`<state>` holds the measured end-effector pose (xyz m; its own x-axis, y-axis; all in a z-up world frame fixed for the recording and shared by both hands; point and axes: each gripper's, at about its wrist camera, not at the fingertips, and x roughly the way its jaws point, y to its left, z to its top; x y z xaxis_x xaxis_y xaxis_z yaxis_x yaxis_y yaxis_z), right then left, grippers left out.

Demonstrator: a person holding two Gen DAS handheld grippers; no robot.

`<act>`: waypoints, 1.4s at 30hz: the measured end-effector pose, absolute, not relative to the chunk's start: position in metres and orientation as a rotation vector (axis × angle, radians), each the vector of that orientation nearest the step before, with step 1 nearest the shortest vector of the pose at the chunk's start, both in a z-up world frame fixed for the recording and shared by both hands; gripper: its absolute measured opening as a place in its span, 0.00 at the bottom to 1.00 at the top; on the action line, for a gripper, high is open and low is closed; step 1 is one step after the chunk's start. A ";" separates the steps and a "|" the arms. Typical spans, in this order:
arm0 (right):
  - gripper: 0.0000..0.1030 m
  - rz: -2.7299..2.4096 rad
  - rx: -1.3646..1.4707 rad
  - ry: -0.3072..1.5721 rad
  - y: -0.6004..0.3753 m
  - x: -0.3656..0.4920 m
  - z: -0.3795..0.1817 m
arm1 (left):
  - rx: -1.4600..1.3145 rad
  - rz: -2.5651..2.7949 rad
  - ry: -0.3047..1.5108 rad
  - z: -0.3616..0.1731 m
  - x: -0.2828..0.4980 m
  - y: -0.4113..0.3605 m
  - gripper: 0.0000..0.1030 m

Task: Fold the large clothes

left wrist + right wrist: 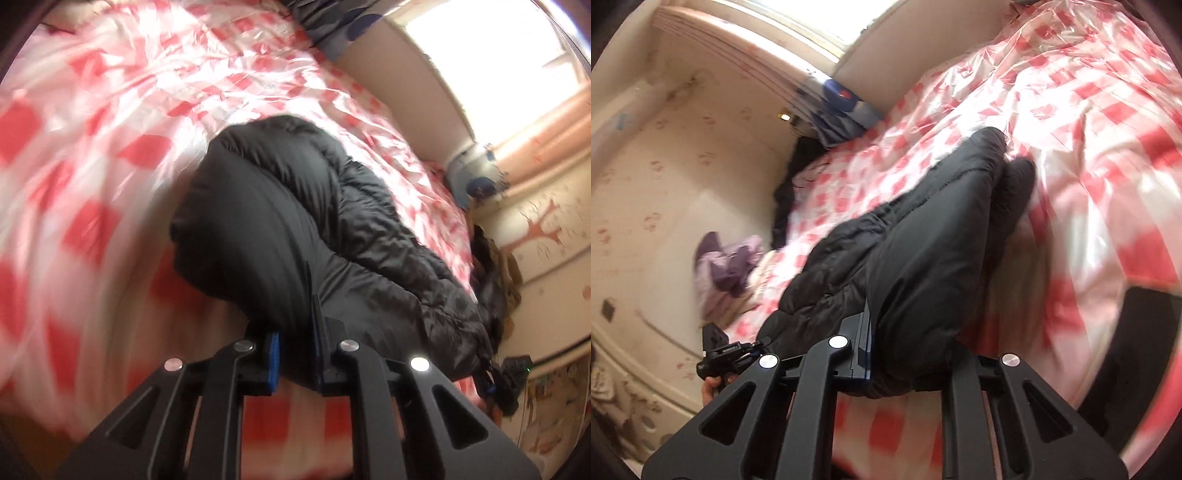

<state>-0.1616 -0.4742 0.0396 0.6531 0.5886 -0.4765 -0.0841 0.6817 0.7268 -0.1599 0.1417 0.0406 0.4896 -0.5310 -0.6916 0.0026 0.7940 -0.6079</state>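
A large black puffer jacket (280, 221) lies on a bed with a red-and-white checked cover (110, 147). My left gripper (295, 354) is shut on the jacket's near edge, the fabric bunched between its blue-padded fingers. My right gripper (886, 354) is shut on another part of the same jacket (923, 240), which hangs up from the bed. The right gripper also shows small at the right of the left wrist view (506, 373), and the left gripper shows at the lower left of the right wrist view (727, 350). Both views are motion-blurred.
A wall with a bright window (498, 55) runs along the bed's far side. A purple garment (727, 266) lies near the bed's corner. Blue-grey items (838, 107) sit by the window end. A patterned wall (665, 166) stands beyond.
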 end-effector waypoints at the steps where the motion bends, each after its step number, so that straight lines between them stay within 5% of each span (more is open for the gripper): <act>1: 0.13 0.428 0.737 0.769 -0.478 -0.183 0.042 | -0.580 -0.353 1.012 0.047 -0.178 0.146 0.14; 4: 0.14 0.434 0.748 0.810 -0.490 -0.240 0.036 | -0.517 -0.334 1.040 0.052 -0.245 0.155 0.14; 8: 0.26 0.323 0.732 0.959 -0.507 -0.294 -0.009 | -0.456 -0.241 1.219 -0.004 -0.274 0.172 0.46; 9: 0.27 0.282 0.782 0.955 -0.519 -0.304 -0.016 | -0.495 -0.206 1.229 -0.012 -0.279 0.183 0.47; 12: 0.33 0.124 0.698 0.851 -0.535 -0.319 0.015 | -0.435 0.047 1.061 0.016 -0.298 0.213 0.50; 14: 0.55 0.022 0.549 0.738 -0.528 -0.312 0.056 | -0.391 0.168 0.891 0.048 -0.302 0.224 0.59; 16: 0.63 0.051 0.457 0.652 -0.502 -0.280 0.087 | -0.420 0.074 0.799 0.071 -0.283 0.211 0.64; 19: 0.65 0.150 0.292 0.695 -0.436 -0.207 0.099 | -0.321 -0.148 0.759 0.089 -0.226 0.145 0.70; 24: 0.65 0.076 0.067 0.876 -0.362 -0.072 0.032 | -0.138 -0.168 0.824 0.039 -0.130 0.069 0.71; 27: 0.67 0.085 0.212 1.017 -0.376 -0.036 -0.034 | -0.074 -0.136 0.853 -0.009 -0.107 0.053 0.73; 32: 0.67 0.078 0.266 0.969 -0.374 -0.037 0.002 | 0.016 -0.086 0.812 -0.009 -0.122 0.048 0.73; 36: 0.72 0.252 0.109 0.889 -0.284 -0.005 0.038 | 0.068 -0.044 0.782 -0.012 -0.125 0.033 0.75; 42: 0.75 0.326 0.000 1.185 -0.209 0.060 -0.056 | 0.033 -0.017 0.760 -0.009 -0.130 0.042 0.77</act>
<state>0.0599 -0.2094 -0.0556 0.3347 0.2501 -0.9085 -0.2499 0.9532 0.1703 -0.1297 0.0420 -0.0091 0.7245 -0.0031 -0.6893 0.0269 0.9994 0.0238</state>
